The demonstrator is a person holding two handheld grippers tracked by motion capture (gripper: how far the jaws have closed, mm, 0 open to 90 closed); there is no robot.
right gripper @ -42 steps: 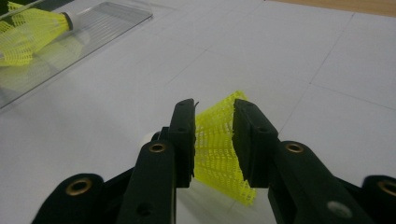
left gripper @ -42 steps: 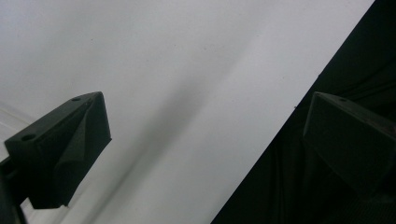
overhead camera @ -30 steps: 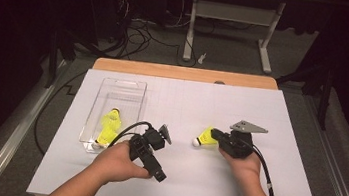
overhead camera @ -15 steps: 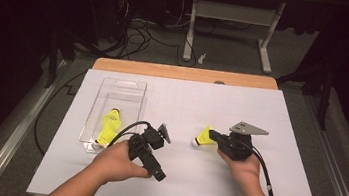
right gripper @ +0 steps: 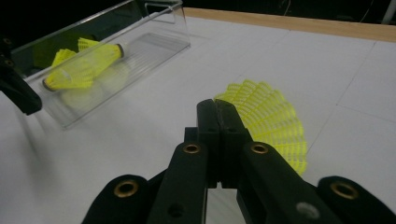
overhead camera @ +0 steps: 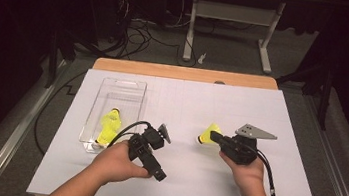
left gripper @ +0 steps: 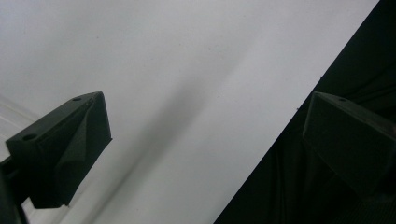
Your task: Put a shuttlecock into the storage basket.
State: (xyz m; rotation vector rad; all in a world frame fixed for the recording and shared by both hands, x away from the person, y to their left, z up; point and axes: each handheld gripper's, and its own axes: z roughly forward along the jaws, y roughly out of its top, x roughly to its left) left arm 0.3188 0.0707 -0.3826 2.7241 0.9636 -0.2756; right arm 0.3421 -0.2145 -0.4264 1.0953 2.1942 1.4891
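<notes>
The right claw covers the near part of the loose yellow shuttlecock, so whether it pinches the skirt can't be told. The clear box runs off the frame's left edge, its shuttlecocks blurred together there.

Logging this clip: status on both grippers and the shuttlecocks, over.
Right gripper shut, its tips at the loose shuttlecock on the table; grip unclear. Left gripper open, empty. Another shuttlecock already in the clear box. Nothing in the way.
</notes>
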